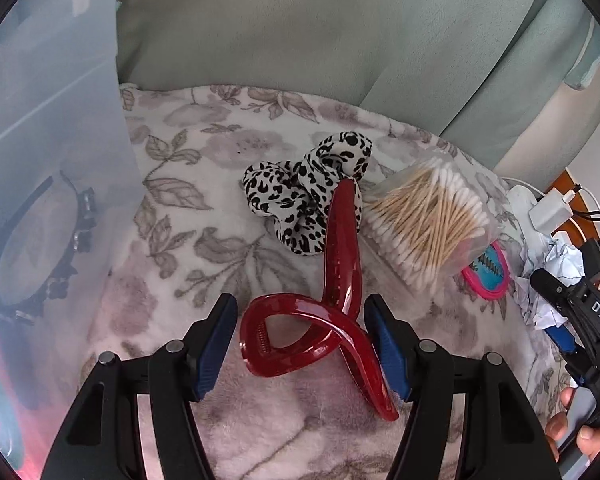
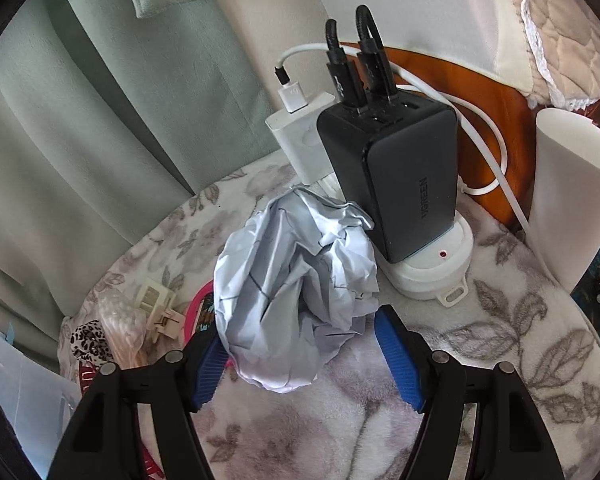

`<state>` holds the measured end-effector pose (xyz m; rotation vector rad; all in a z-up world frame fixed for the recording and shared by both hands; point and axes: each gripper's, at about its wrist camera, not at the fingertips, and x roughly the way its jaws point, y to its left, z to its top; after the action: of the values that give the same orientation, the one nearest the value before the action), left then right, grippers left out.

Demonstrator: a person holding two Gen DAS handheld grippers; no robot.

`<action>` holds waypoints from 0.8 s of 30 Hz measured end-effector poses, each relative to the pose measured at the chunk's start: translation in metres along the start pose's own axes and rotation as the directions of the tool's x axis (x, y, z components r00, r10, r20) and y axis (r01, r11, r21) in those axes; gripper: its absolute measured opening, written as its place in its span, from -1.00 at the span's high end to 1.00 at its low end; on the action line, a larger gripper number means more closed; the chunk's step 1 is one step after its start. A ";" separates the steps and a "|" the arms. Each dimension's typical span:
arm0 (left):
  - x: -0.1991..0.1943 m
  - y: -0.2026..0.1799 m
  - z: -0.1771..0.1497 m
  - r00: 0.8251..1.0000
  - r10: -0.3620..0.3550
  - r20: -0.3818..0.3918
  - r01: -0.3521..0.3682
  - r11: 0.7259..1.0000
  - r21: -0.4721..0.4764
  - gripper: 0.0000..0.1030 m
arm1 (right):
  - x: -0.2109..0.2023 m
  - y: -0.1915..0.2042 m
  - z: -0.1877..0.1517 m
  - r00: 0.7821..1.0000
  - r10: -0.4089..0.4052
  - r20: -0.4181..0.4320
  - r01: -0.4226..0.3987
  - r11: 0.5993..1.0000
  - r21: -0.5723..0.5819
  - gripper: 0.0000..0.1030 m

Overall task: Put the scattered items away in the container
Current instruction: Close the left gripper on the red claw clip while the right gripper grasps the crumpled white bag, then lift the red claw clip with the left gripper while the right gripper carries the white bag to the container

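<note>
Blue-padded fingers of the left gripper stand apart on either side of a red hair claw clip, which lies on the floral blanket; the pad on the clip's left is clear of it, and the pad on its right is so close that I cannot tell whether it touches; the clip's looped end sits between the pads, and its long arm runs away from the camera to end against a leopard-print scrunchie; just right of the scrunchie lies a clear pack of cotton swabs, with a pink and teal item partly under the pack's far right end; left of the clip rises the translucent container, and through its wall a dark headband shows inside; at the right edge the right gripper's black body and a hand appear beside a crumpled paper. From the right wrist view, the right gripper also stands apart, straddling the near end of the crumpled paper; the paper's left flank hides part of one pad, so contact there cannot be told, and the other pad is clear of it; beyond the paper a black charger stands in a white power strip beside a white adapter; left of the paper lies a cream clip.
</note>
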<state>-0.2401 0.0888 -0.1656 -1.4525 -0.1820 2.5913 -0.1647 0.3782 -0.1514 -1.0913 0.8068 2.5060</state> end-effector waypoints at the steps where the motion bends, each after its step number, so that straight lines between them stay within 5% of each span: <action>1: 0.000 0.001 0.000 1.000 -0.003 0.001 0.003 1.000 -0.004 -0.30 | -0.001 -0.001 0.000 1.000 0.007 -0.002 -0.007 1.000 0.007 -0.42; 10: -0.010 0.008 -0.001 0.998 -0.055 0.009 0.055 0.997 -0.045 -0.03 | -0.006 0.012 -0.005 0.997 0.070 -0.026 -0.070 0.998 -0.005 0.06; 24: -0.042 0.018 -0.036 0.997 -0.067 -0.042 0.064 0.995 -0.076 -0.02 | -0.074 0.013 -0.033 0.988 0.134 -0.071 -0.138 0.989 -0.049 0.07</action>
<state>-0.1888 0.0641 -0.1526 -1.5002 -0.3180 2.5230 -0.1025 0.3451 -0.1101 -1.1818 0.8643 2.6297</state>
